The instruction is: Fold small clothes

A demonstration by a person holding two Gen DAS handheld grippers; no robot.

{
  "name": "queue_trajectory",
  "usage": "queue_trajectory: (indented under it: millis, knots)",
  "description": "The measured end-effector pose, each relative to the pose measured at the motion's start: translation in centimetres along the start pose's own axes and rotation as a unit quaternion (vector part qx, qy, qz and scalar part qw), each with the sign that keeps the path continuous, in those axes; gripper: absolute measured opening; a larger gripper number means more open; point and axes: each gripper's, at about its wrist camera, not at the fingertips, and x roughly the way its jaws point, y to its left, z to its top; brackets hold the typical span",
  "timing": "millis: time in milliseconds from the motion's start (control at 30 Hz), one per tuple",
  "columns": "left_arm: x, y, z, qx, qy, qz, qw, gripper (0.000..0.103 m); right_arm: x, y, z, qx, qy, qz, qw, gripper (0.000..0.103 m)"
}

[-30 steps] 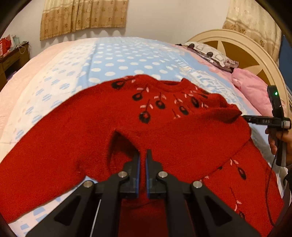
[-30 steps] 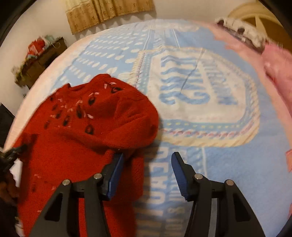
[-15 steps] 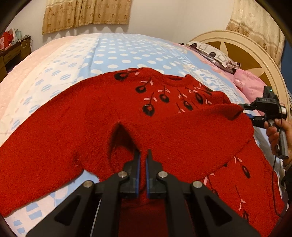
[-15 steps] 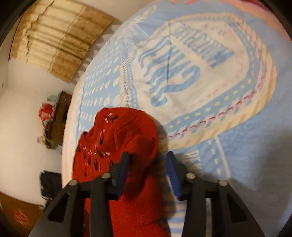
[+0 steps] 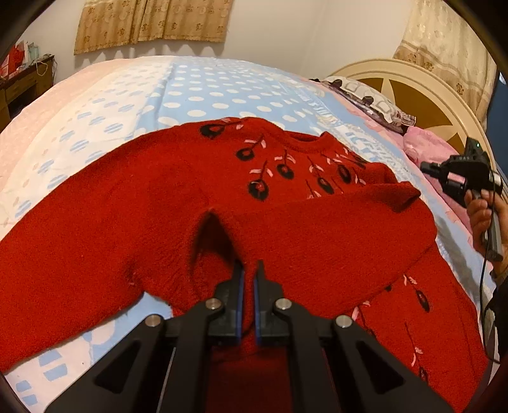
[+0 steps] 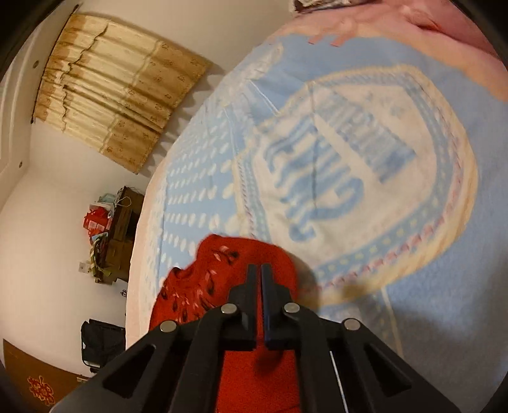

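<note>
Red knitted sweater (image 5: 177,203): lies front up on the bed's blue-and-white dotted blanket (image 5: 222,95), neckline toward the far side, black-and-pink flower motifs across the chest. One sleeve runs out to the left of the left wrist view; the other sleeve is folded across the body, its cuff lying near the neckline on the right.

Left gripper (image 5: 248,270): jaws closed on a fold of the sweater's red knit, near the armpit opening.

Right gripper (image 6: 259,273): jaws drawn together, nearly touching, over the sweater's edge; red knit lies beneath and behind them, but whether any is pinched cannot be told. In the left wrist view it shows at the right edge, apart from the sweater, held in a hand (image 5: 482,213).

Surroundings: cream headboard (image 5: 412,82), pink pillow (image 5: 425,143), tan curtain (image 5: 152,22), dark wooden cabinet (image 6: 122,219) by the wall.
</note>
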Motion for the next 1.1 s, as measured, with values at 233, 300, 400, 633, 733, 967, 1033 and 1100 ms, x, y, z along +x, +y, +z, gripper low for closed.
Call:
queue_trajectory:
  millis: [233, 300, 400, 633, 733, 967, 1033, 1100]
  knots:
    - [0.1, 0.2, -0.2, -0.007, -0.001, -0.009, 0.9999, 0.005, 1.9, -3.2, -1.5, 0.041, 0.070, -0.034, 0.996, 0.003]
    - [0.1, 0.2, -0.2, -0.006, 0.000, -0.009, 0.9999, 0.005, 2.0, -4.8, -2.1, 0.062, 0.073, -0.012, 0.995, 0.003]
    - [0.2, 0.3, -0.1, -0.006, 0.001, -0.011, 0.9999, 0.005, 2.3, -5.6, -2.7, 0.086, 0.073, 0.015, 0.994, 0.003]
    - [0.2, 0.4, -0.1, -0.007, 0.001, -0.017, 0.9998, 0.005, 2.1, -4.7, -3.1, 0.042, 0.069, -0.050, 0.996, 0.003]
    - [0.3, 0.3, -0.2, -0.007, 0.000, -0.019, 0.9998, 0.005, 1.5, -3.2, -3.9, -0.041, 0.044, -0.133, 0.989, 0.003]
    - [0.2, 0.4, -0.2, -0.010, -0.001, -0.023, 0.9997, 0.005, -0.4, -3.6, -2.4, -0.079, 0.007, -0.057, 0.995, 0.002]
    - [0.2, 0.5, -0.2, -0.011, -0.001, -0.024, 0.9996, 0.005, 0.4, -4.1, -2.5, -0.064, 0.029, -0.046, 0.996, 0.003]
    - [0.2, 0.4, -0.3, -0.011, -0.001, -0.025, 0.9996, 0.005, 1.0, -3.6, -3.0, -0.075, 0.030, -0.048, 0.996, 0.003]
